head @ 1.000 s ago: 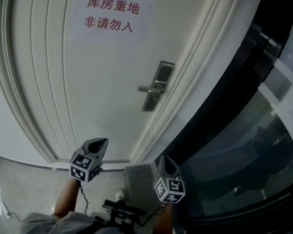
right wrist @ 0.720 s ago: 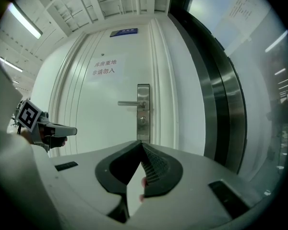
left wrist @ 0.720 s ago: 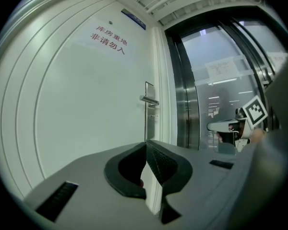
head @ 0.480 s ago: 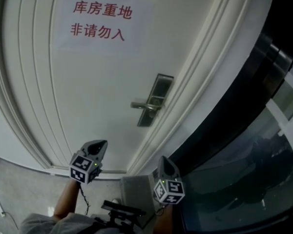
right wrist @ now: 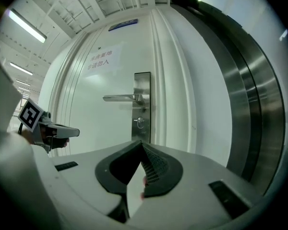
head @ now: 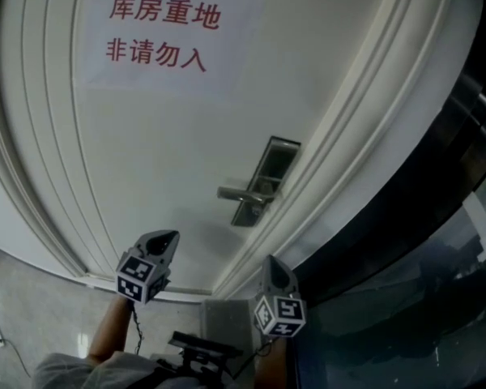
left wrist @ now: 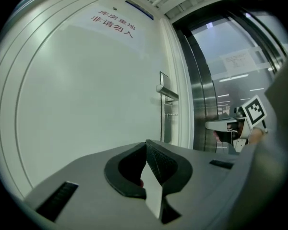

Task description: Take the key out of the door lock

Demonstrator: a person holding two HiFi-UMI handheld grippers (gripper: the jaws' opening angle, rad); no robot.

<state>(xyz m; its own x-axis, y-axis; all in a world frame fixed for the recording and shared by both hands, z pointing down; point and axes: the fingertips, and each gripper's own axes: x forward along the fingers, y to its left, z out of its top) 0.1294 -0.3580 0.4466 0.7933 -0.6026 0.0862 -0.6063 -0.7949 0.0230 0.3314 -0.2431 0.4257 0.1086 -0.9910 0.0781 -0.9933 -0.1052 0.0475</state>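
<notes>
A steel lock plate (head: 263, 178) with a lever handle (head: 241, 193) sits on the white door (head: 162, 152). The key (right wrist: 140, 122) sticks out of the plate below the handle in the right gripper view. From the side, in the left gripper view, the key (left wrist: 171, 114) shows as a thin stub. My left gripper (head: 170, 238) and right gripper (head: 271, 262) hang low, well short of the door, both shut and empty. The same shows up close for the left gripper (left wrist: 146, 145) and the right gripper (right wrist: 142, 145).
A paper sign (head: 158, 32) with red characters is stuck high on the door. Moulded door frame (head: 340, 136) runs right of the lock, then a dark metal and glass wall (head: 437, 241). A grey box (head: 227, 318) stands on the floor by the frame.
The head view has drawn nearer to the door, so sign and lock plate look larger. Both grippers hold the same low position and stay shut.
</notes>
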